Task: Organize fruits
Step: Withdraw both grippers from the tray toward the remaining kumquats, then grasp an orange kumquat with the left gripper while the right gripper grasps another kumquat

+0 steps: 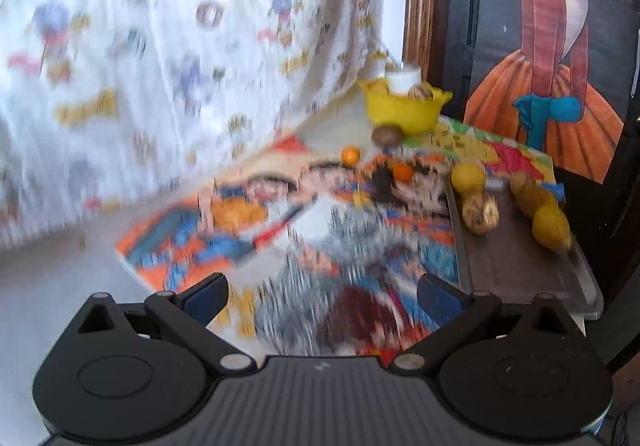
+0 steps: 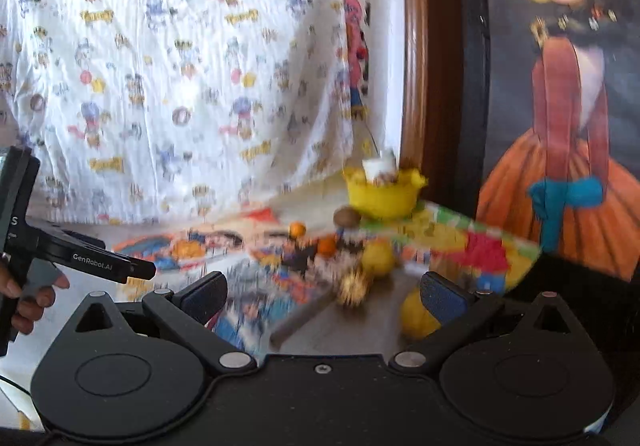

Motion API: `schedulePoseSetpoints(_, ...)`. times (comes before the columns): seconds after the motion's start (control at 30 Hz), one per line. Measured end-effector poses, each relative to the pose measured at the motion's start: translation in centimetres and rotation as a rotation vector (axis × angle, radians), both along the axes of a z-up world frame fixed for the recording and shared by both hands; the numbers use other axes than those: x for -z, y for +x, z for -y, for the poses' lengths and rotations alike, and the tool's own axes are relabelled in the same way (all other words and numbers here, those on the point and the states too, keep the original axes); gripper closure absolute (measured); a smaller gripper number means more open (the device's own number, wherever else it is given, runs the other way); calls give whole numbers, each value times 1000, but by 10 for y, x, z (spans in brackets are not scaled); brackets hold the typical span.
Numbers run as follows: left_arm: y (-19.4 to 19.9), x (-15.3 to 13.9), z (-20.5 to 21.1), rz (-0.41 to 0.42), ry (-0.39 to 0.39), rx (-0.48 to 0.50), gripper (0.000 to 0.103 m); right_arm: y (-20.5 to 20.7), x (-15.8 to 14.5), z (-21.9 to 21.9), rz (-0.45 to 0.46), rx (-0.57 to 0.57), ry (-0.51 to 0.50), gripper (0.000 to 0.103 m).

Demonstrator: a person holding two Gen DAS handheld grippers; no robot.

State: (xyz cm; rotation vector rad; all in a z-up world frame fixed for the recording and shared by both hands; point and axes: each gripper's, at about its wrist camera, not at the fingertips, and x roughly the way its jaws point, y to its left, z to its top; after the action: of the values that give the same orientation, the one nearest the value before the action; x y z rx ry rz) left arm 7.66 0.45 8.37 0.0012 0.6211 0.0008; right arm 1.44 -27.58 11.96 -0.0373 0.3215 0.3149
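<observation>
Two handheld grippers are being held above a table covered with a bright cartoon-printed mat (image 1: 280, 206). The left gripper (image 1: 322, 296) is being shown with its jaws wide apart and nothing between them; the right gripper (image 2: 324, 296) is likewise being held spread and empty. Ahead of the left jaws and off to their right, a dark tray (image 1: 520, 270) is being used to hold yellow lemons (image 1: 551, 224) and a speckled brown fruit (image 1: 480, 212). Farther ahead, two small oranges (image 1: 351, 155) are lying loose on the mat, a brown kiwi-like fruit (image 1: 387, 135) is resting just beside a yellow bowl (image 1: 404, 112), and the bowl itself is being kept at the far edge. The fruits are judged light, firm and round, likely to roll, so each is best taken across its widest middle with gentle pressure. Behind, a wrinkled printed sheet (image 2: 160, 66) is hanging, and a painting of a figure in an orange skirt (image 2: 568, 166) is leaning to the right. Both views are being blurred by motion.
</observation>
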Motion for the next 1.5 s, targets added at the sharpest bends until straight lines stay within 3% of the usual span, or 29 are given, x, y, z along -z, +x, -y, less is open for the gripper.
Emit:
schedulePoseSetpoints(0.17,34,-37,-5,54,41,20,0,48,-51,9,9,-38,-10,1)
schedulePoseSetpoints(0.37,71,-81,-13,88,45,32,0,124,-128,25,-41,-96,18,1)
schedulePoseSetpoints(0.5,95,-114,-12,135,110,44,0,179,-181,30,-64,-81,10,1)
schedulePoseSetpoints(0.7,130,-154,-8,212,202,39,0,245,-219,27,-107,-89,37,1)
schedulePoseSetpoints(0.9,160,-151,-12,218,157,68,0,280,-189,17,-96,-114,83,1)
schedulePoseSetpoints(1.27,209,-67,-14,104,103,172,0,321,-93,1,-178,-171,73,1)
schedulePoseSetpoints(1.5,240,-26,-20,48,98,185,0,324,-25,-7,-204,-182,-1,1)
